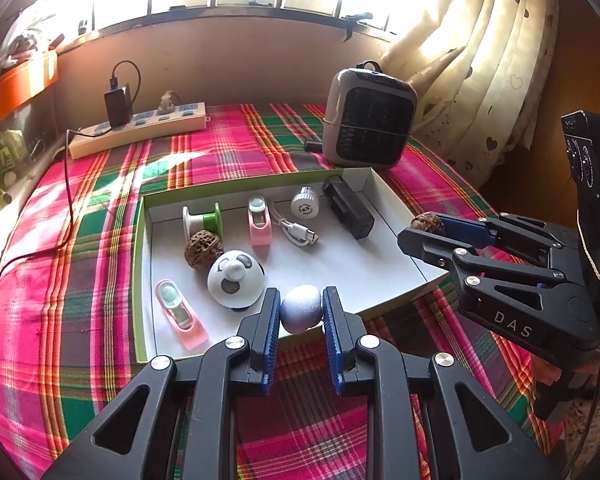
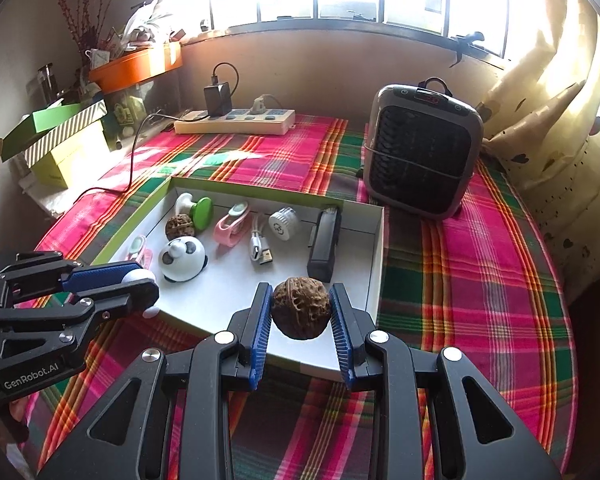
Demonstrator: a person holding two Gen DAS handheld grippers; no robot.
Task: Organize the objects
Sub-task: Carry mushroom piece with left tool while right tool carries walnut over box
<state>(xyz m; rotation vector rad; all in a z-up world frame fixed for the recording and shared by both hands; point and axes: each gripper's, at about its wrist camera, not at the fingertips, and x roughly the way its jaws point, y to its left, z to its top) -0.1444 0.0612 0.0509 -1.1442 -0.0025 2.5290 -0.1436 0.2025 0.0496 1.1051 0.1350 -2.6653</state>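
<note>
A shallow white box with green sides (image 1: 400, 216) (image 2: 374, 256) lies on the plaid cloth. It holds a walnut (image 1: 203, 249), a panda toy (image 1: 236, 279) (image 2: 182, 260), two pink clips (image 1: 179, 312), a green spool (image 1: 204, 220), a USB cable (image 1: 296, 230), a white cap (image 1: 305, 205) and a black block (image 1: 348, 206). My left gripper (image 1: 301, 314) is shut on a pale round ball (image 1: 302, 309) over the box's near edge. My right gripper (image 2: 300, 312) is shut on a second walnut (image 2: 300, 308) over the box's near right corner.
A grey fan heater (image 2: 422, 152) stands behind the box at the right. A power strip (image 2: 236, 122) with a charger and cable lies at the back left. Stacked boxes (image 2: 60, 144) sit at the far left. Curtains (image 2: 560, 120) hang at the right.
</note>
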